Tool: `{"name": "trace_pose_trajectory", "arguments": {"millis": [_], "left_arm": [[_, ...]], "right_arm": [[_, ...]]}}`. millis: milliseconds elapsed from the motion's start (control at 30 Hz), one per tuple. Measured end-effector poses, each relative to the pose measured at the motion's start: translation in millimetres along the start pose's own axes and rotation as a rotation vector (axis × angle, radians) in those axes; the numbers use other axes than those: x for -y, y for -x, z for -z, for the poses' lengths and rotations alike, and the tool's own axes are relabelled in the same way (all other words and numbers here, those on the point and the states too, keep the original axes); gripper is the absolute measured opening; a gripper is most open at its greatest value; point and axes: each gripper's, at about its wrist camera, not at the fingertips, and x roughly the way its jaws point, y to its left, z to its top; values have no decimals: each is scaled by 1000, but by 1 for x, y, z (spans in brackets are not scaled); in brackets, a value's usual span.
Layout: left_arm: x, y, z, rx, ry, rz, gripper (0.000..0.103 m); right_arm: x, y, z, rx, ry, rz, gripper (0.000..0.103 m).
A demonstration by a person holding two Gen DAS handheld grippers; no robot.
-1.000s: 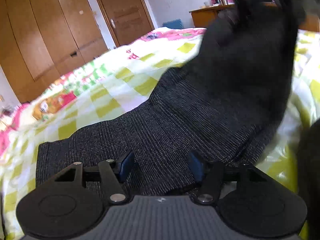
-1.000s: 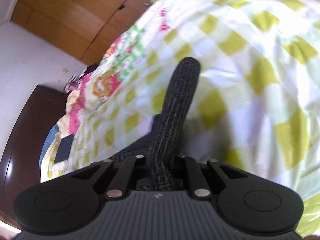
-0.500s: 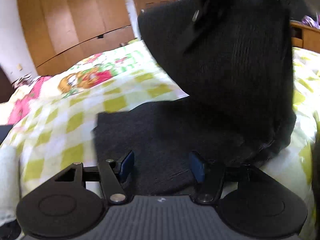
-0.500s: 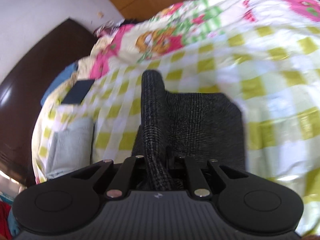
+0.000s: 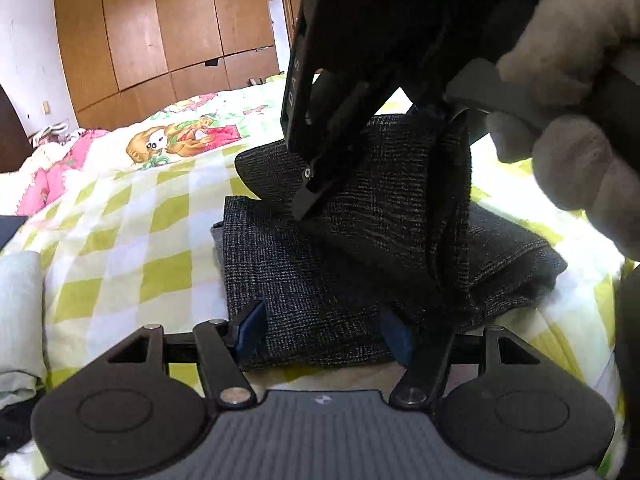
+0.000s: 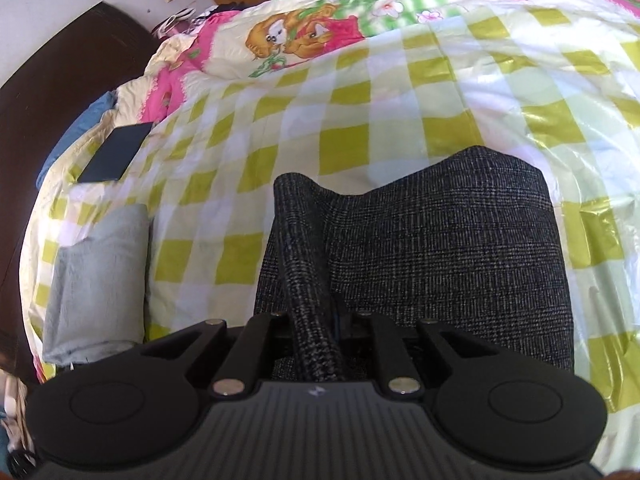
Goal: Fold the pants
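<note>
nearest thing in the left wrist view is the left tongs [image 5: 324, 330], blue pads spread wide and just been opening a bit more, hovering at the near edge of the pants [image 5: 320, 280] with the cloth between the pads but not pinched. one pair of pants, dark grey knit, lying partly folded on the bed [image 5: 120, 216] in about the middle of the checked yellow-and-white sheet. the right tongs [image 6: 320, 332] are clamped nearly closed on a bunched ridge of the pants, and in the left view they come down from the top with their tips angled at the cloth, holding a flap lifted over the flat layer. a gloved hand [image 5: 572, 120] wraps the handle on the right, fingers curled.

toward the bed's left edge there's one folded pale grey cloth [image 6: 96, 280], and further up that edge one flat dark rectangle [image 6: 116, 152], can't tell what it is. past the checks the sheet turns into a pink cartoon print [image 6: 288, 36]. beyond the bed's far side is a wooden wardrobe [image 5: 160, 28] with several doors, and a dark headboard [image 6: 60, 80] by a white wall.
</note>
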Motion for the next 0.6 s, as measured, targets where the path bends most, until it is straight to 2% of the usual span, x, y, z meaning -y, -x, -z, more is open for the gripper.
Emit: {"name": "trace_pose_trajectory", "arguments": {"millis": [167,233,300,333,400,500,600], "left_arm": [[5,0,5,-23,-21,10,77],[7,0,6,-24,-35,12,77],[6,2,7,-24,-34,19,77],[5,3,7,-24,-30,24,77],[4,4,7,-23,-22,33,77],[-1,7,8,-24,1,42,77],[-10,8,9,-22,32,44,78]], "right_arm": [[-6,-5,-3,-9,-36,27,15],[-8,-8,-4,-11,-63,34,20],[-13,-11,-6,-21,-85,25,32],[-16,-12,-8,-20,-81,19,33],[-24,-14,-10,-29,-70,2,34],[-33,-14,-15,-56,-75,-67,34],[-38,-4,-21,-31,-2,-44,34]]}}
